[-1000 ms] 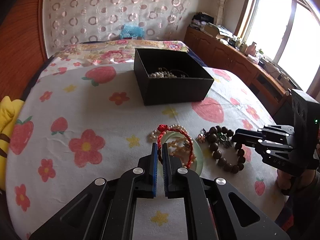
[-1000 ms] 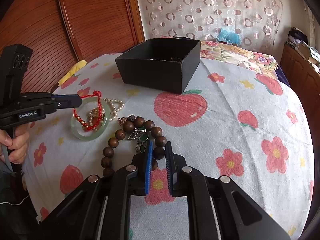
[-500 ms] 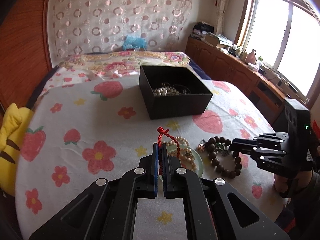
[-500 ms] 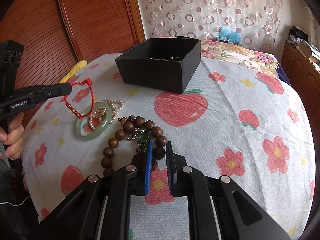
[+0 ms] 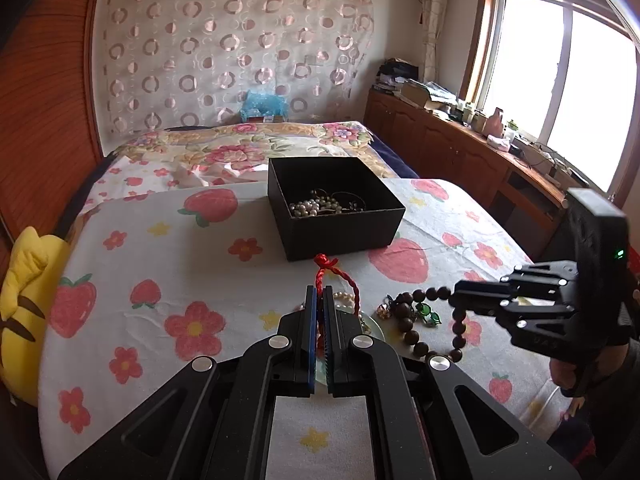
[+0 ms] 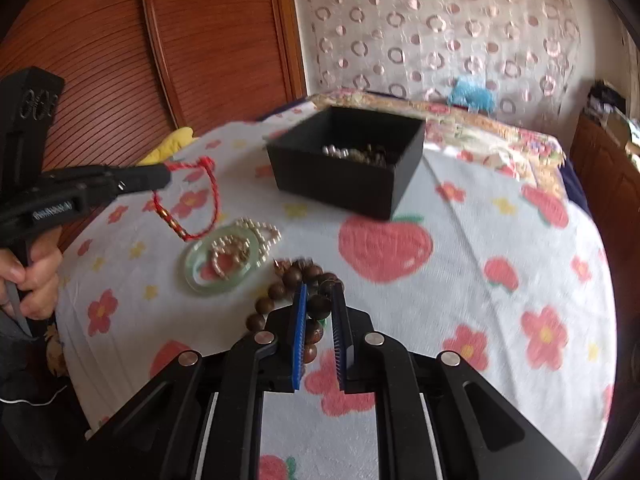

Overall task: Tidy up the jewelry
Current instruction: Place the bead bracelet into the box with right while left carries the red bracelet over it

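Red cord bracelet (image 6: 200, 200) is pinched in my left gripper (image 5: 319, 300) and hangs free above the cloth, while my right gripper (image 6: 319, 300) is closed on the wooden bead bracelet (image 5: 416, 320). Some pearls already lie in the black box (image 5: 340, 236), so part of the work is done. The jade bangle (image 6: 222, 266) and the pearl strand (image 6: 256, 236) on it are left on the bed, near the box. Compared with a second ago, both bracelets are lifted; before, they lay on the bed.

Home bedroom: floral-sheeted bed (image 5: 168, 264), curtain (image 5: 224, 48), window (image 5: 560, 92).
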